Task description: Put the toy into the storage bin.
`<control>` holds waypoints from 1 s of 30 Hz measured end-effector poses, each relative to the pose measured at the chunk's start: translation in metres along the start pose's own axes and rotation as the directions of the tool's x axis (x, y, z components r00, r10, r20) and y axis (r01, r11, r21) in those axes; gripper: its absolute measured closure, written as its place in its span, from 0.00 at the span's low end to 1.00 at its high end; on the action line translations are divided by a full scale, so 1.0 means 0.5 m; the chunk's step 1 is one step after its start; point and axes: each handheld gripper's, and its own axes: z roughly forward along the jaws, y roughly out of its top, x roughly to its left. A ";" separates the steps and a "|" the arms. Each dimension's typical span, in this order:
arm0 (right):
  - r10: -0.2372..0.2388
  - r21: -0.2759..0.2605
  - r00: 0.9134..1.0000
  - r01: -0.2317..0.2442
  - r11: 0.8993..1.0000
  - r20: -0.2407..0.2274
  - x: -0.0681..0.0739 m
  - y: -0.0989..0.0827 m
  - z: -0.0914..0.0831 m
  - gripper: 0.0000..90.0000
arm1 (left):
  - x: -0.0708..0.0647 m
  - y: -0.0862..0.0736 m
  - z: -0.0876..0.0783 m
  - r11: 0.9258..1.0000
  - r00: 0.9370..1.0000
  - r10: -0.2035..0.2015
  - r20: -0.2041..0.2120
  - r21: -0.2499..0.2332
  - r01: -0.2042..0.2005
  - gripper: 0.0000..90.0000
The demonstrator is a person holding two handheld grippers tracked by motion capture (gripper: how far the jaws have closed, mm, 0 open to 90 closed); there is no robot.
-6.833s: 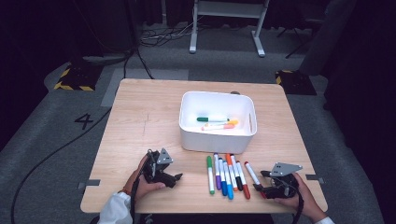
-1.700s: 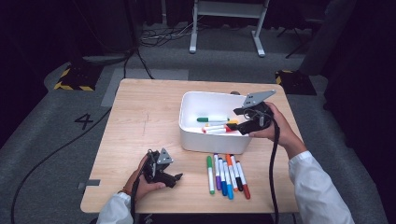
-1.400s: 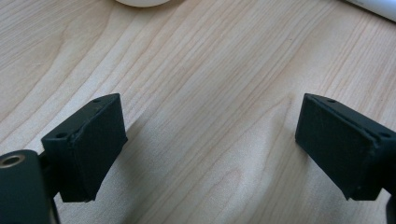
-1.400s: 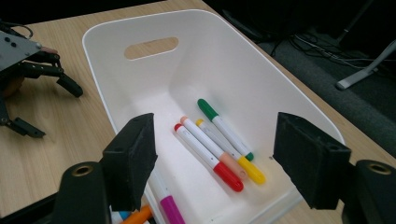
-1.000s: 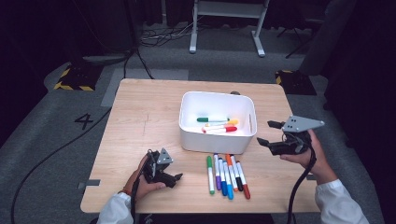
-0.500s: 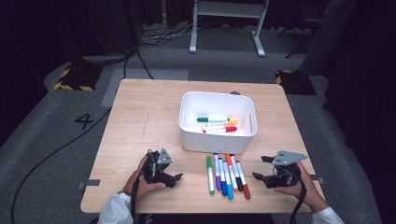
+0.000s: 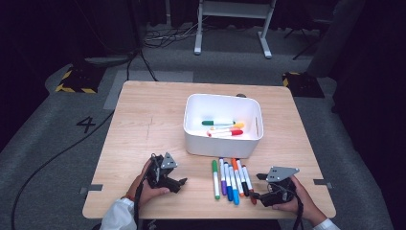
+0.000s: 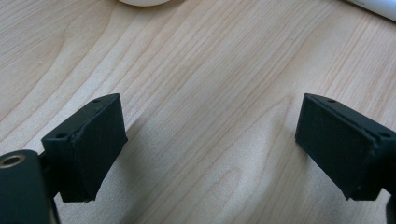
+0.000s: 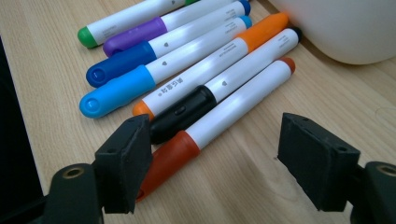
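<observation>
The right tool [image 9: 212, 163] sits low at the bottom of the right gripper view, its two black jaws spread wide with nothing pinched. Its left jaw is just beside the cap end of the red-brown marker [image 9: 219, 130], the nearest pen in the row. In the high view this tool [image 7: 256, 195] is at the lower right, by the row of markers [image 7: 232, 179] on the table [image 7: 143, 120].

I think the step in hand is lining up to grab that red-brown marker. Next, the tool should slide a little to the left in its own view, so the pen lies between the jaws, then squeeze. The black marker [image 9: 187, 112] lies touching it, so care is needed.

The red-brown marker is long and thin. It runs from lower left to upper right in the right gripper view, cap near, far tip toward the white bin [image 7: 222, 146].

The left tool [image 7: 179, 183] rests at lower left, jaws spread over bare wood.

Farther up, three markers lie in the bin.
</observation>
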 end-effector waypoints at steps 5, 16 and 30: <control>0.007 0.026 0.999 -0.008 1.000 0.040 -0.008 -0.012 0.005 0.32 | 0.000 0.000 0.000 1.000 1.000 0.000 -0.001 -0.001 0.000 0.10; 0.132 -0.021 0.983 -0.131 0.991 0.126 -0.080 -0.066 -0.027 0.69 | 0.000 0.000 0.000 1.000 1.000 -0.002 -0.001 0.000 0.002 0.10; 0.157 -0.054 0.975 -0.150 0.987 0.157 -0.120 -0.087 -0.045 0.82 | 0.000 0.000 0.000 1.000 1.000 -0.002 0.001 0.000 0.002 0.10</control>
